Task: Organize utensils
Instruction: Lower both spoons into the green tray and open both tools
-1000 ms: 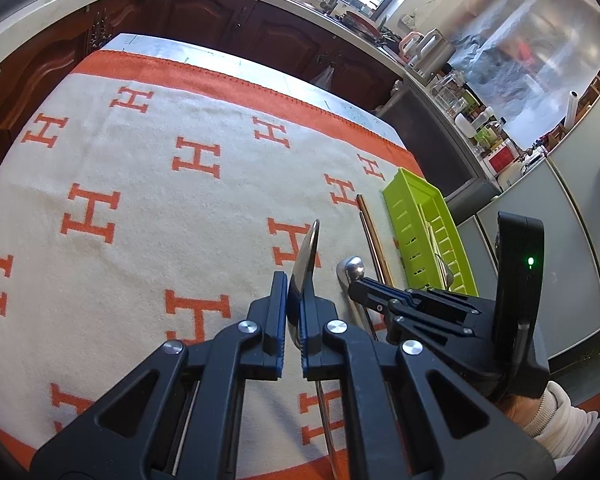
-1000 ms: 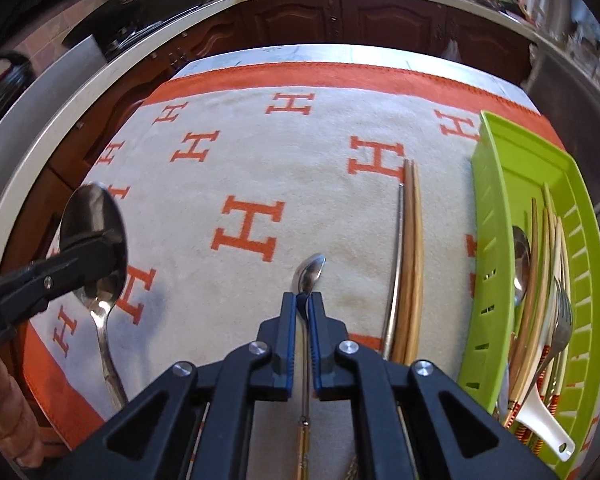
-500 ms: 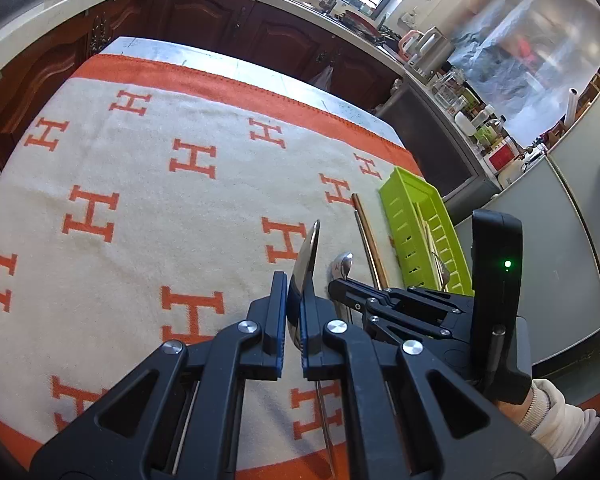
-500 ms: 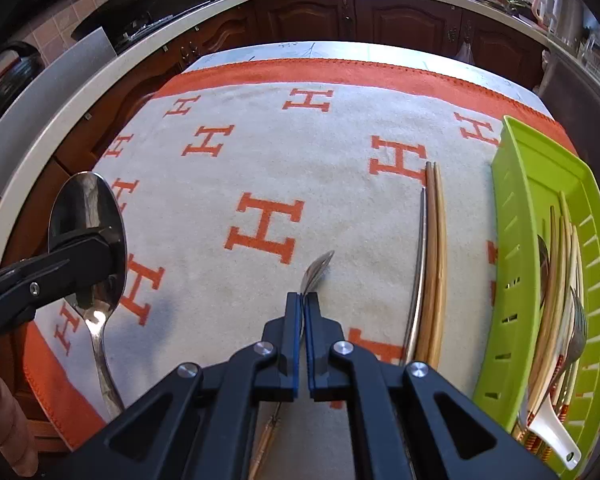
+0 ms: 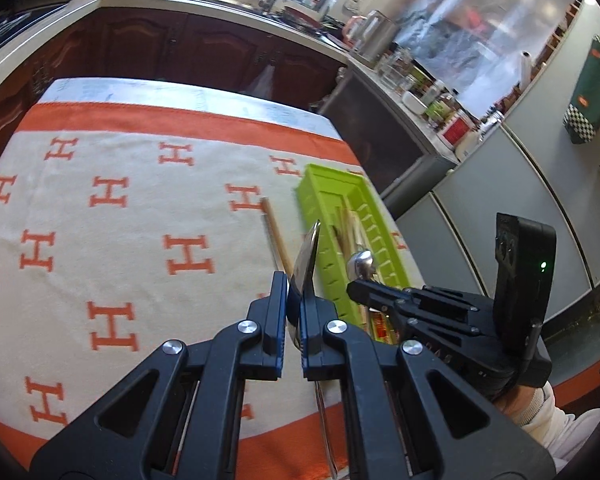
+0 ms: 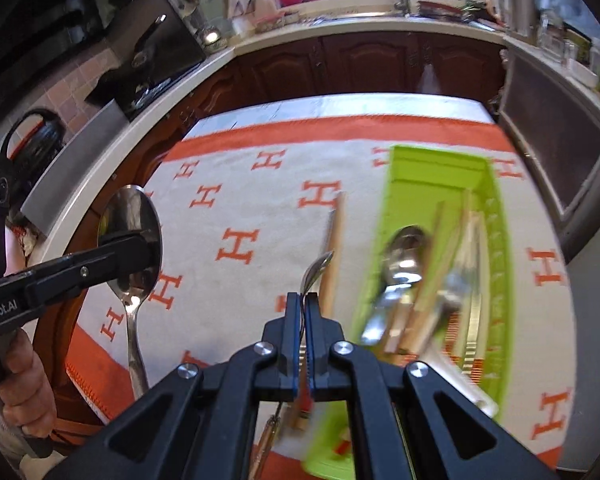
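Note:
My left gripper (image 5: 294,312) is shut on a large steel spoon (image 5: 306,256), held above the cloth with its bowl edge-on. In the right wrist view the same spoon (image 6: 130,224) hangs from that gripper (image 6: 150,246) at the far left. My right gripper (image 6: 302,308) is shut on a small spoon (image 6: 320,268), just left of the green tray (image 6: 440,172). In the left wrist view the right gripper (image 5: 360,290) holds that small spoon (image 5: 362,262) over the tray (image 5: 328,184). The tray holds a spoon (image 6: 404,256), a fork and several chopsticks.
A pair of wooden chopsticks (image 6: 334,232) lies on the white cloth with orange H marks (image 5: 100,240), just left of the tray. Dark cabinets and a countertop (image 6: 340,36) stand behind the table. A grey appliance (image 5: 520,220) stands to the right. A person's hand (image 6: 24,380) holds the left gripper.
Both grippers have risen and swung right toward the green tray, each still holding its spoon. The small spoon has left the cloth and now hangs by the tray.

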A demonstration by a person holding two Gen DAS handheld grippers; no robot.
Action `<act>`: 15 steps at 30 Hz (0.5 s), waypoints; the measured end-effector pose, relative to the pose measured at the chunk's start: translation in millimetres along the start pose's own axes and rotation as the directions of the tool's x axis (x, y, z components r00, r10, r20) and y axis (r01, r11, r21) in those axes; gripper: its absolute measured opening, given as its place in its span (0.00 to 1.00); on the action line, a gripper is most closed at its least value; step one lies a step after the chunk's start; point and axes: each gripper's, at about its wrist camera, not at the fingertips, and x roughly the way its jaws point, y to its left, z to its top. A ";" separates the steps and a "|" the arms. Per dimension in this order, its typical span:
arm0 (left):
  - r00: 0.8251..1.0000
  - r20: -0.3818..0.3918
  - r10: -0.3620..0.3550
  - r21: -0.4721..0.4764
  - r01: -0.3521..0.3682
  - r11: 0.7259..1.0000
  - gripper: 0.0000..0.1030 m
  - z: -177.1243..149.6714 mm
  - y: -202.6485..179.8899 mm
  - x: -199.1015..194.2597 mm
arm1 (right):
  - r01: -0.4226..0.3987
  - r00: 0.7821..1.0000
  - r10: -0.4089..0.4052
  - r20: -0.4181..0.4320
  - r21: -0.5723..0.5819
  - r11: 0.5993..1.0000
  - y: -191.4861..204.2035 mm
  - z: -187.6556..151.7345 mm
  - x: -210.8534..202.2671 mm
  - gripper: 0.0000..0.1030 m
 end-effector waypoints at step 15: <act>0.997 -0.045 0.066 0.215 -0.054 0.975 0.03 51.9 -127.6 94.7 | 0.068 0.997 -0.069 0.020 0.067 0.995 -89.4 2.6 -3.2 0.02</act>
